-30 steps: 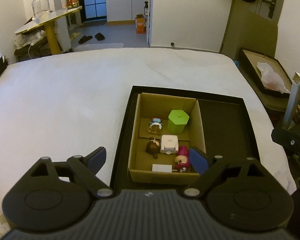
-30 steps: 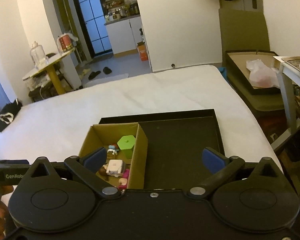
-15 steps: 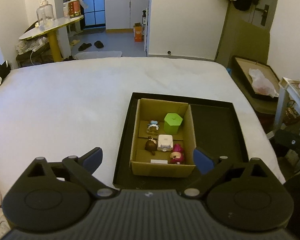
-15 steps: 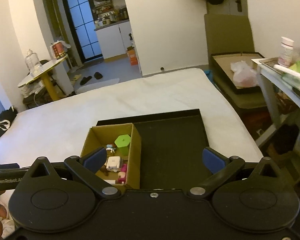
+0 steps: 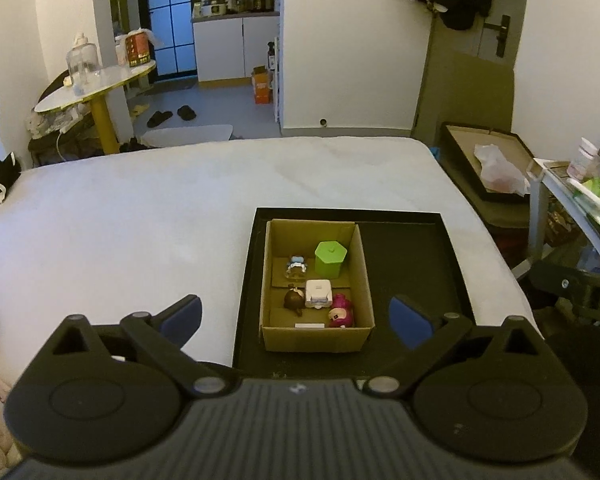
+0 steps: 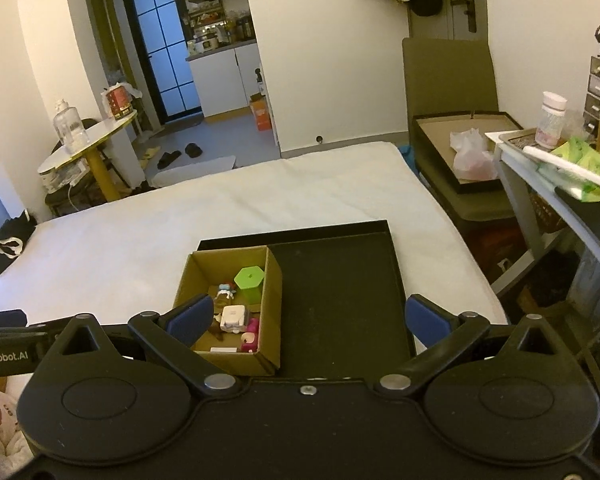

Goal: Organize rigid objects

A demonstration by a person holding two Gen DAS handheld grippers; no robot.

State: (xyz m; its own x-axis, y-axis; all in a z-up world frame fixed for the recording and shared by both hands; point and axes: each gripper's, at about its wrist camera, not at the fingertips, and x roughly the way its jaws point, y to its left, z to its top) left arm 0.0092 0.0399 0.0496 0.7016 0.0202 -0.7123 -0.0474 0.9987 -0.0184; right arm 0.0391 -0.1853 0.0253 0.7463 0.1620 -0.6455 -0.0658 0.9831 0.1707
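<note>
Your sorting looks finished: 5 small objects sit inside the cardboard box (image 5: 318, 336) on the left half of the black tray (image 5: 412, 264), nothing loose on the bed. The box's long axis runs away from you. Your left gripper (image 5: 296, 314) and right gripper (image 6: 306, 316) both gape wide, empty.

Dim, warm indoor light, blue glow from the far window (image 5: 172, 20), sharp focus, fisheye-bent edges
</note>
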